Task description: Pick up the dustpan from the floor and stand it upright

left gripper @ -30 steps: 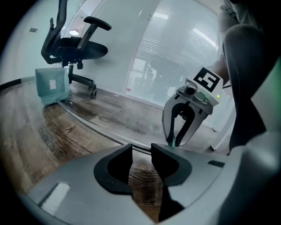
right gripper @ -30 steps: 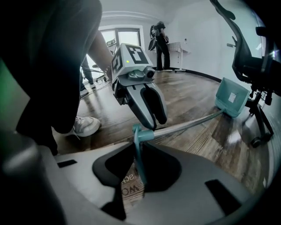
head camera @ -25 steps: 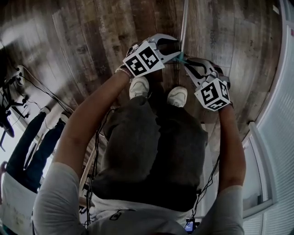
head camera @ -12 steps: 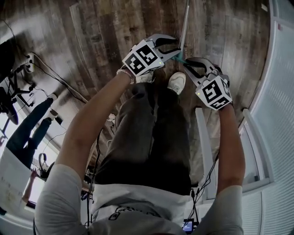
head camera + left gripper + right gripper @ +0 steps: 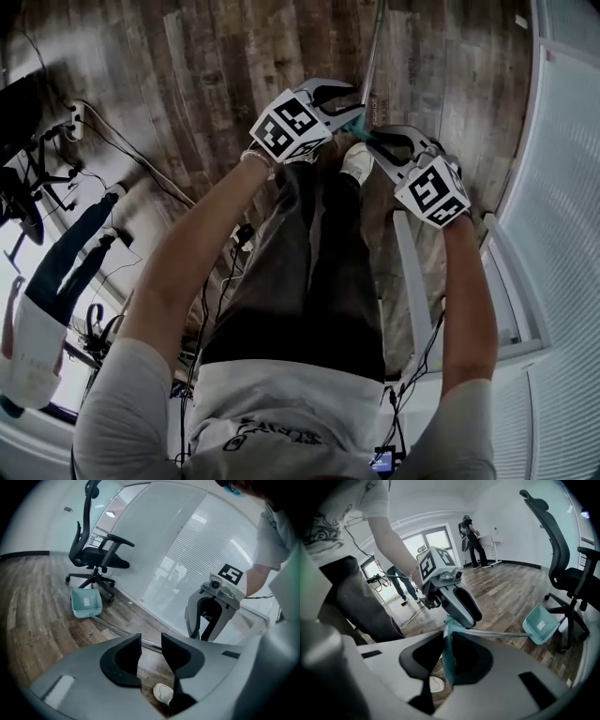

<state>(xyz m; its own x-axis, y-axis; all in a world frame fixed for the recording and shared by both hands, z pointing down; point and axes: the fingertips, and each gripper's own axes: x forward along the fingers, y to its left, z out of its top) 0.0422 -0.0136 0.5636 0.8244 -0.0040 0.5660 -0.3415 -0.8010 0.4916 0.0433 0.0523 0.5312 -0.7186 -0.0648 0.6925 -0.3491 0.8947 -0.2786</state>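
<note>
Down by the chair base: the teal pan of the dustpan (image 5: pixel 86 603) sits low at the wood floor (image 5: pixel 33 616), just beside the wheels of the black office chair (image 5: pixel 98 557). Contact with the boards can't be judged. Its thin metal pole (image 5: pixel 373 47) slants up from the pan to a teal grip (image 5: pixel 449 658) at the near end.

Right gripper (image 5: pixel 449 641): its 2 jaws are closed on the teal grip, with a narrow gap filled by the plastic.

Left gripper (image 5: pixel 151 641): jaws apart, clamping nothing. The pole crosses the gap at their tips, just beyond the right gripper's hold. A white shoe (image 5: pixel 163 693) shows below the gap.

Room: open boards run left of the pan and pole. On the right, a white blind wall (image 5: pixel 201 559) meets the floor close behind the chair, so that edge is tight. Cables (image 5: pixel 141 169) trail on the floor to the person's left, well apart from the pole. 2 people (image 5: pixel 405 585) stand far back by the windows.
</note>
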